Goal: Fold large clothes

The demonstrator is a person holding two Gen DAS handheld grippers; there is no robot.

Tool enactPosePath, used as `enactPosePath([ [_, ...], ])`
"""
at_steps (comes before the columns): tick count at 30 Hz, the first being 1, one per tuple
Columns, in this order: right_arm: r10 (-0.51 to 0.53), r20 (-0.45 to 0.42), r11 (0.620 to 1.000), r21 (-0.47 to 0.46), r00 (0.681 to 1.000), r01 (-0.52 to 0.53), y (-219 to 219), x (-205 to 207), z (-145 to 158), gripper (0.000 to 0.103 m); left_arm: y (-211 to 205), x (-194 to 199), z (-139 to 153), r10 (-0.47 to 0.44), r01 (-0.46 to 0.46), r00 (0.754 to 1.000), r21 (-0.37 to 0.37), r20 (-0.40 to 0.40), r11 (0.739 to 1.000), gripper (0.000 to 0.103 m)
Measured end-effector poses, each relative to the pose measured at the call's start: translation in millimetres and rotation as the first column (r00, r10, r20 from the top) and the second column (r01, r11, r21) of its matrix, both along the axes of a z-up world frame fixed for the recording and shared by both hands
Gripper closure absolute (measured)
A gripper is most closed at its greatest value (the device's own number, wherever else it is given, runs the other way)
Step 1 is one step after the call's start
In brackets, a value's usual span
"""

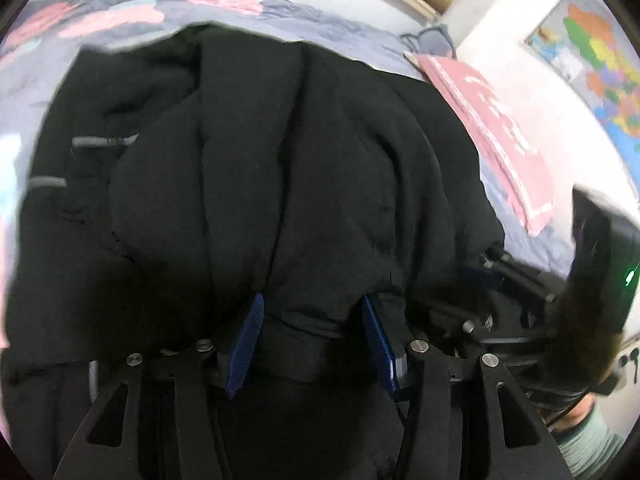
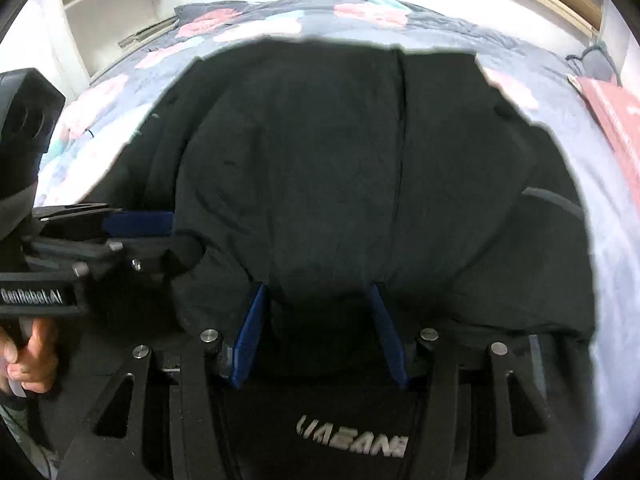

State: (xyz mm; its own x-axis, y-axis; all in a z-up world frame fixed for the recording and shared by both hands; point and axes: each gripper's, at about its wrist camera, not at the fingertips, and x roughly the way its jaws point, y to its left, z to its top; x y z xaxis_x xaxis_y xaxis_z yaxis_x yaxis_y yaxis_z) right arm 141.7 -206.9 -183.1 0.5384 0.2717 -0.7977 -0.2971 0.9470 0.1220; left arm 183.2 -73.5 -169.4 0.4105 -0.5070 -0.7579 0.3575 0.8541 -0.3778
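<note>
A large black garment (image 1: 256, 168) with grey stripes lies bunched on the bed; it also fills the right wrist view (image 2: 340, 168). My left gripper (image 1: 312, 304) has its blue fingers (image 1: 250, 332) apart with a thick fold of the black cloth bunched between them. My right gripper (image 2: 318, 292) stands the same way, blue fingers (image 2: 250, 332) apart around a fold of the garment, above a silver logo (image 2: 352, 440). The fingertips of both are buried in cloth. The left gripper also shows at the left of the right wrist view (image 2: 136, 224), against the garment's edge.
The bed has a grey quilt with pink flowers (image 2: 360, 12). A pink folded item (image 1: 492, 128) lies on the bed's right side. A white shelf (image 2: 112, 4) stands at the back left, a coloured map (image 1: 592, 60) hangs on the right wall.
</note>
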Motion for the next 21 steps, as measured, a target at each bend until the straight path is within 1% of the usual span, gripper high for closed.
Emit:
enactPosePath([
  [2, -0.014, 0.044, 1.000, 0.005, 0.999, 0.014, 2.2, -10.5, -0.7, 0.046, -0.3, -2.8, 1.4, 0.000, 0.000, 1.000, -0.005, 0.020, 1.000, 0.051],
  [5, -0.033, 0.082, 0.999, -0.009, 0.996, 0.034, 7.0, -17.8, -1.9, 0.046, -1.0, -6.7, -0.1, 0.003, -0.003, 0.999, -0.001, 0.054, 1.000, 0.051],
  [8, -0.038, 0.113, 0.999, -0.025, 0.993, 0.041, 11.4, -25.2, -3.1, 0.046, -0.9, -19.4, 2.1, 0.013, -0.014, 0.996, 0.005, 0.085, 1.000, 0.051],
  [10, -0.047, 0.107, 0.999, -0.007, 0.993, 0.048, 10.8, -38.1, -1.8, 0.045, -2.1, -30.7, 3.6, 0.028, -0.029, 0.995, 0.008, 0.093, 1.000, 0.051],
  [11, -0.054, 0.098, 0.999, 0.011, 0.994, 0.053, 8.0, -41.7, -1.2, 0.045, -1.7, -29.8, 5.7, 0.031, -0.032, 0.995, 0.009, 0.092, 0.999, 0.051],
  [13, -0.063, 0.068, 0.997, 0.048, 0.996, 0.060, -0.6, -47.9, -1.1, 0.044, -0.2, -41.0, 11.5, 0.033, -0.034, 0.995, 0.011, 0.091, 0.999, 0.051],
  [16, -0.073, 0.000, 0.989, 0.126, 0.997, 0.072, -20.1, -65.1, 3.0, 0.044, 8.5, -71.3, 18.0, 0.041, -0.044, 0.996, 0.037, 0.082, 0.998, 0.050],
  [17, -0.079, -0.026, 0.985, 0.151, 0.997, 0.082, -26.0, -72.3, -0.2, 0.044, 11.9, -76.8, 20.5, 0.047, -0.050, 0.996, 0.044, 0.082, 0.998, 0.050],
  [18, -0.089, -0.036, 0.982, 0.161, 0.995, 0.094, -30.7, -80.3, -1.8, 0.044, 17.1, -85.2, 21.9, 0.055, -0.059, 0.995, 0.050, 0.083, 0.997, 0.050],
  [21, -0.110, -0.021, 0.981, 0.157, 0.994, 0.112, -39.3, -103.3, 1.5, 0.044, 40.5, -113.2, 27.2, 0.085, -0.089, 0.993, 0.047, 0.085, 0.995, 0.050],
])
